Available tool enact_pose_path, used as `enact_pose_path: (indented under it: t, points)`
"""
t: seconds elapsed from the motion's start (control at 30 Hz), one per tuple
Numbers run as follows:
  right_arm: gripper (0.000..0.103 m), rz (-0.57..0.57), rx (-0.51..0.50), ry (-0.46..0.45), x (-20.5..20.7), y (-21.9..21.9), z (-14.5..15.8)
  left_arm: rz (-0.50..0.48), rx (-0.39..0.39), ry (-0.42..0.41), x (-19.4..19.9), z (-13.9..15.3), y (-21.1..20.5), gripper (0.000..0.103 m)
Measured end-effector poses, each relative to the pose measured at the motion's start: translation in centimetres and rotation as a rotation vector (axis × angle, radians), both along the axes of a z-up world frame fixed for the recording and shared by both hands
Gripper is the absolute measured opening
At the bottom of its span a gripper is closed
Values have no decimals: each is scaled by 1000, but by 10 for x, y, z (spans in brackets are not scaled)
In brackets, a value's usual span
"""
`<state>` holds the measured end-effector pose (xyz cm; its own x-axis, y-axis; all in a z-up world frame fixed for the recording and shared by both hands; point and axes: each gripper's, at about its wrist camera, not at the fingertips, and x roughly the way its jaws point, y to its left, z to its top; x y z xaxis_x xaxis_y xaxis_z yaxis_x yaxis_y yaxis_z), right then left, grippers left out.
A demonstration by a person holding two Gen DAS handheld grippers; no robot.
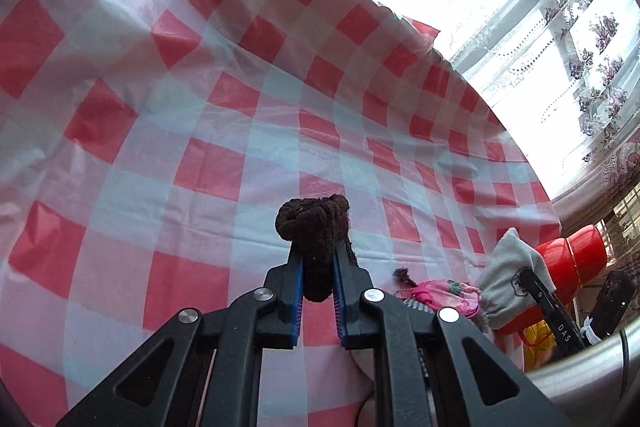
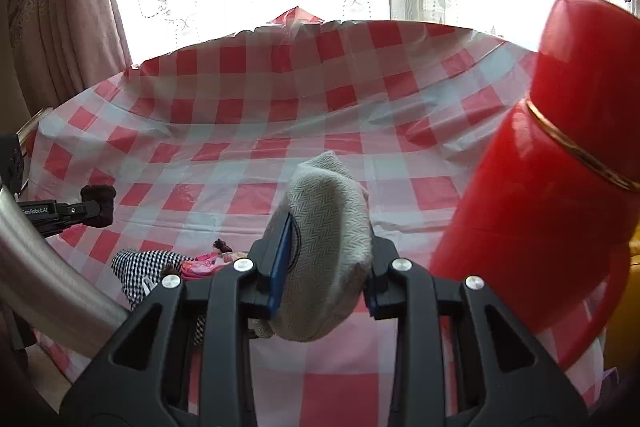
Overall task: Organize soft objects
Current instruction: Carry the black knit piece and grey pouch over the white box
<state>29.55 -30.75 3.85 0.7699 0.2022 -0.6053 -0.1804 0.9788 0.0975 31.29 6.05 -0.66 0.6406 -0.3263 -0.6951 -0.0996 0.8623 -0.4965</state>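
Two pairs of tongs are each clamped on one soft thing above the red-and-white checked plastic cloth [image 2: 248,163] on the desk: the left tongs [image 1: 316,255] on a dark brown knitted bundle [image 1: 314,227], the right tongs [image 2: 326,259] on a grey herringbone fabric pouch [image 2: 326,227]. On that cloth, left of the pouch, lie one black-and-white gingham piece [image 2: 140,267] and one pink printed piece [image 2: 200,265]; one glossy red flask [image 2: 560,163] stands right of the pouch. The left tongs read "GenRobot.AI".
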Motion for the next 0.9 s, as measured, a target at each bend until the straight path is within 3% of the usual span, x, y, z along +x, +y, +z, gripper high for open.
enact_pose_path:
  t: [0.23,0.47,0.73,0.9]
  points:
    - [35,-32,-52,-50,-51,-29,26,33,63,-33,-55,15,-5,13]
    - [35,-57,-90,-31,-100,-61,38,26,93,-51,-117,25,-24,13]
    - [35,-121,-125,1,-149,-105,40,-84,84,-99,-174,46,-76,13]
    - [35,-173,-146,19,-176,-135,41,-205,51,-140,-194,63,-124,13]
